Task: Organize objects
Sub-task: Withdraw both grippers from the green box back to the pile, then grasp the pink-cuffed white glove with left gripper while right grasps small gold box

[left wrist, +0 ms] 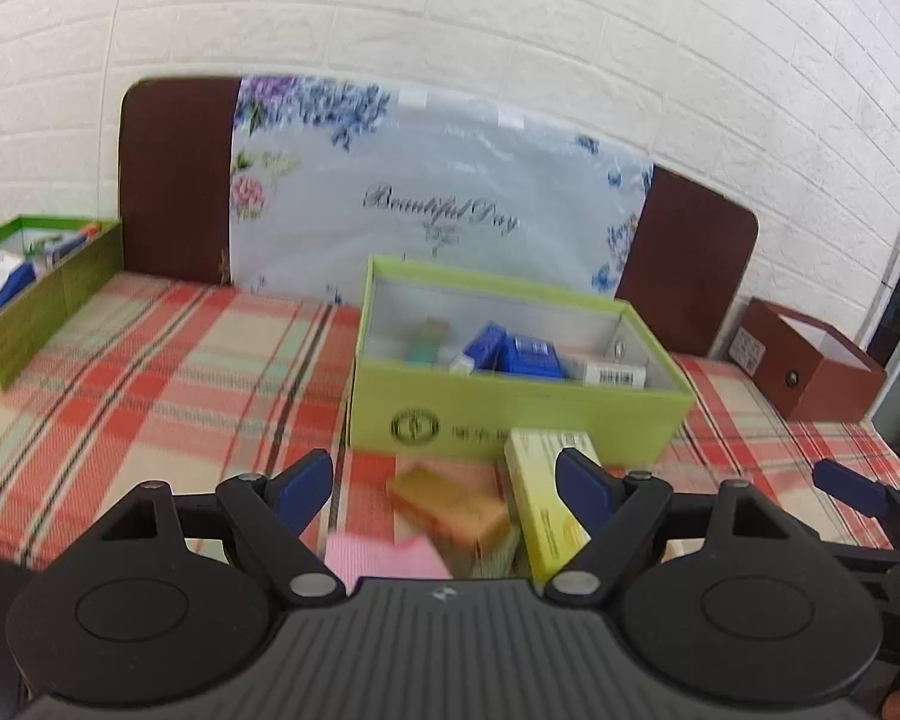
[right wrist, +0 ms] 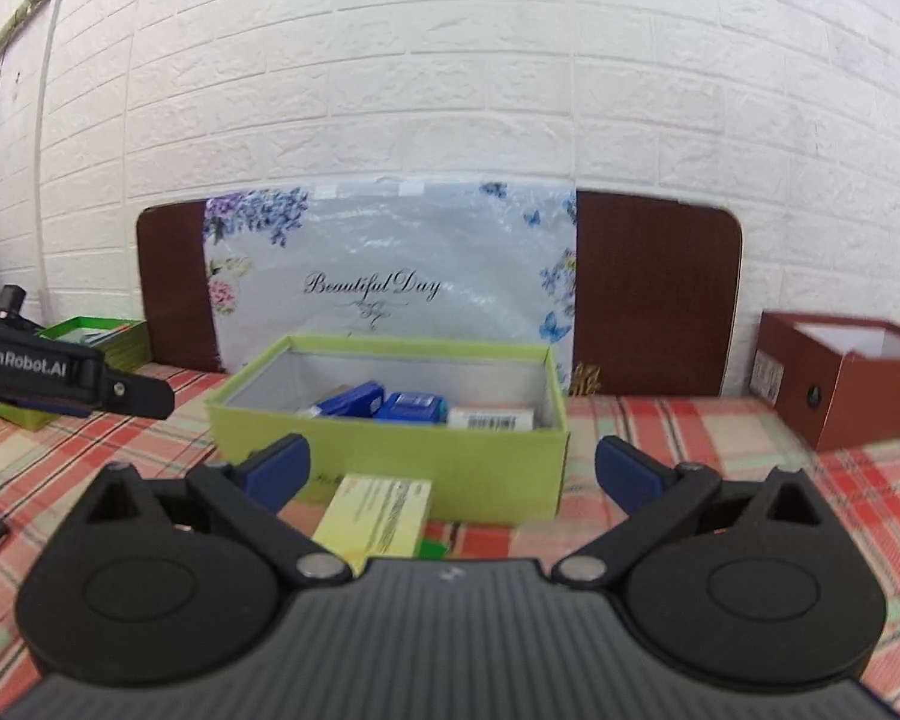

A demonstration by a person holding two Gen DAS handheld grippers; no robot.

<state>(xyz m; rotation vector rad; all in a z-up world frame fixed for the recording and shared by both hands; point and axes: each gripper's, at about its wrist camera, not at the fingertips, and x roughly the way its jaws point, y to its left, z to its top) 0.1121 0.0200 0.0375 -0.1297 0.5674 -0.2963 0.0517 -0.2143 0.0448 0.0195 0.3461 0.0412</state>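
Observation:
An open light-green box [left wrist: 510, 414] stands mid-table with blue cartons [left wrist: 525, 354] and a white barcoded carton [left wrist: 615, 373] inside. In front of it lie a yellow carton [left wrist: 540, 498], an orange-brown carton [left wrist: 450, 501] and a pink item [left wrist: 384, 558]. My left gripper [left wrist: 444, 480] hovers above these, open, with nothing pressed between its blue pads. My right gripper [right wrist: 453, 468] is open wide and empty, facing the same green box [right wrist: 390, 456] with the yellow carton [right wrist: 381, 516] just below it. The left gripper [right wrist: 60, 372] shows at the left edge of the right wrist view.
A second green box [left wrist: 24, 312] with items stands at the far left. A brown box [left wrist: 810, 378] with a white inside sits at the right. A floral board [left wrist: 438, 198] and a brown panel lean on the white brick wall. A plaid cloth [left wrist: 180, 372] covers the table.

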